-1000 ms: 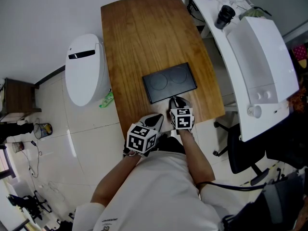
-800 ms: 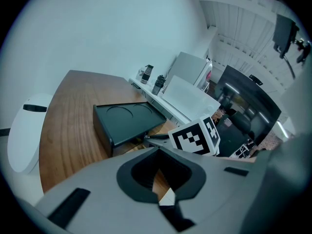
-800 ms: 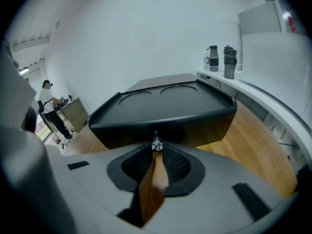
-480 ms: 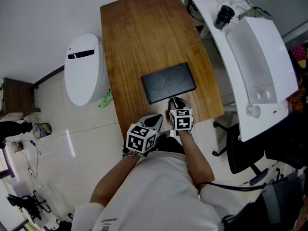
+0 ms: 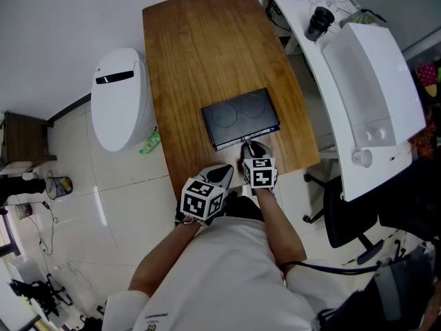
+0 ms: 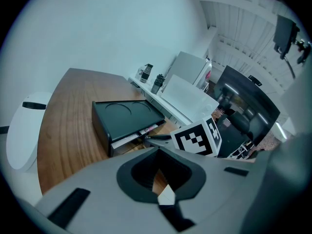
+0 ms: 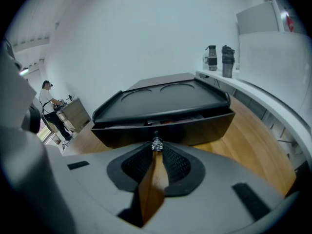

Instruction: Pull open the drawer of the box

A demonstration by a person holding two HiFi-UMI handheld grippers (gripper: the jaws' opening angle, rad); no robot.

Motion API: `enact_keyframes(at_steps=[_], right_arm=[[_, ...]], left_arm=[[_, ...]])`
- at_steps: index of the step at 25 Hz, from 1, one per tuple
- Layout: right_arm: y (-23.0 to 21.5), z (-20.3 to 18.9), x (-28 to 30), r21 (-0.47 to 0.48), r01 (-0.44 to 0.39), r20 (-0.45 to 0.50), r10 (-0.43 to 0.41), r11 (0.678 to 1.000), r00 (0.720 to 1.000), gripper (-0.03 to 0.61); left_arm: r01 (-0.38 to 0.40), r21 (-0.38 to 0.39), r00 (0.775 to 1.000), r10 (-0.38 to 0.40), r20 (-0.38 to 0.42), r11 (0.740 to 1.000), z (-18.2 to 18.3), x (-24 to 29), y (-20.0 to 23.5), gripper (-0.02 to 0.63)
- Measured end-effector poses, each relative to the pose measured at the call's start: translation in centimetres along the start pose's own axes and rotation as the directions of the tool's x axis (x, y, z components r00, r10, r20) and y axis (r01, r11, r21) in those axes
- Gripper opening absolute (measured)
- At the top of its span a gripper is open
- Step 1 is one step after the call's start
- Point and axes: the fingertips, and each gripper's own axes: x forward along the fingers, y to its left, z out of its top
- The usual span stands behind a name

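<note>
A flat black box lies on the wooden table; its top has two round recesses. Its drawer stands out a little from the box front, and a light strip of contents shows in the gap. My right gripper is shut on the small metal drawer knob; from above it meets the box's near edge. My left gripper is shut with nothing in it and hovers over the table's near edge, left of the right one.
A white rounded appliance stands on the floor left of the table, with a green item beside it. On the right, a white counter carries dark cups. A black office chair stands at the near right.
The drawer has slid out a little from the box front, with the right gripper still on the knob. The left gripper has stayed in place.
</note>
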Motion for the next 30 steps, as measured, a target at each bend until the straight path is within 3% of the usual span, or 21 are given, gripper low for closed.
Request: enact_keyframes(at_steps=[30], right_arm=[[-0.1, -2.3, -1.8, -0.009, 0.005, -0.012, -0.006, 1.000, 1.000, 0.055]], left_arm=[[0.016, -0.005, 1.000, -0.016, 0.000, 1.000, -1.6, -0.1, -1.8, 0.000]])
